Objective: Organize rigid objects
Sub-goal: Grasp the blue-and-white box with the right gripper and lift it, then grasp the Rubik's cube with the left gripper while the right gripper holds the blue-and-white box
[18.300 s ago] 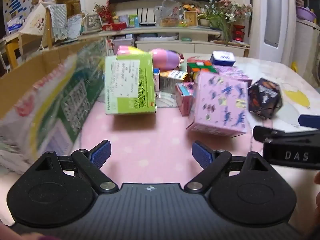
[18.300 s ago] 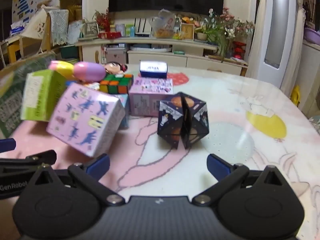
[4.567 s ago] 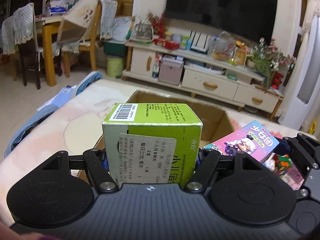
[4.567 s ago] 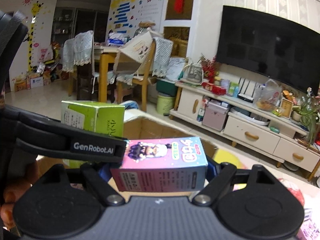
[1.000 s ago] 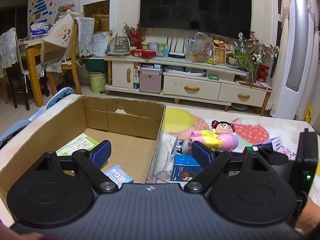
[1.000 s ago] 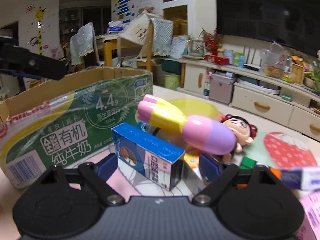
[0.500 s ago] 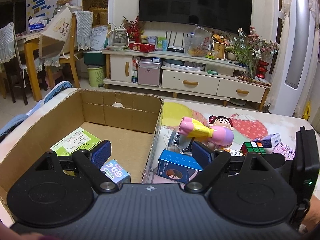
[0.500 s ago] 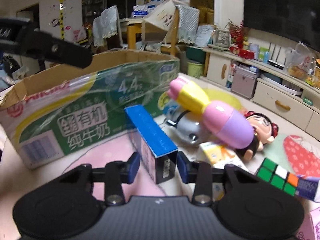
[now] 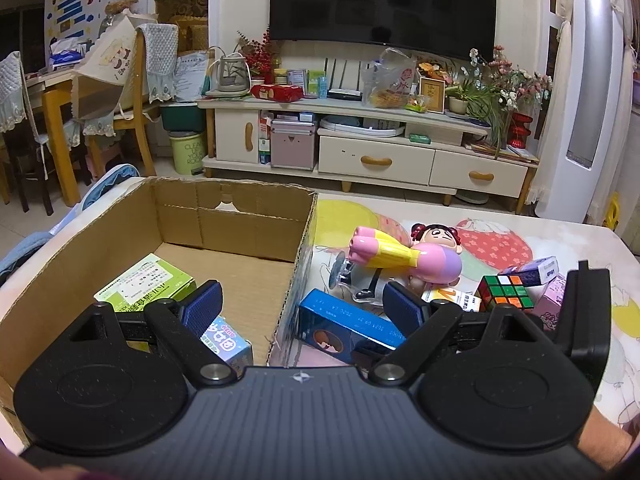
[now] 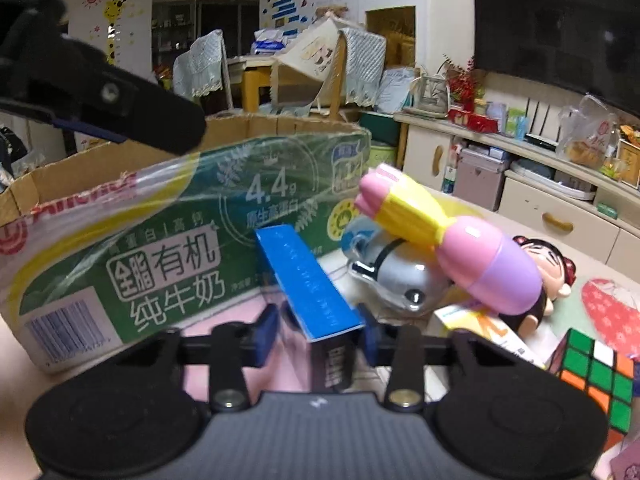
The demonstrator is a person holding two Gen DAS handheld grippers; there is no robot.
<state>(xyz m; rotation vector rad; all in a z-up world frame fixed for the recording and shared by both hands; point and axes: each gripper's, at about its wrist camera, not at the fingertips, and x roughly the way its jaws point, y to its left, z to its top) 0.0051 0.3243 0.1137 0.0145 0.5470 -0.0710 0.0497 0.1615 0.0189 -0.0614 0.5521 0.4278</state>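
Matt cardboard box [image 9: 224, 216], glossy plastic doll [image 10: 460, 256]

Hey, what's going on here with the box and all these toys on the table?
A person with a gripper in each hand is sorting items into a cardboard box. The right gripper is closing on a blue carton that stands on the table beside the box. The left gripper hangs open and empty above the box wall. A green carton and a small pink carton lie inside.

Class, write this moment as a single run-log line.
right gripper: closing on blue box | left gripper: open, empty | cardboard box: green box, pink-blue box inside
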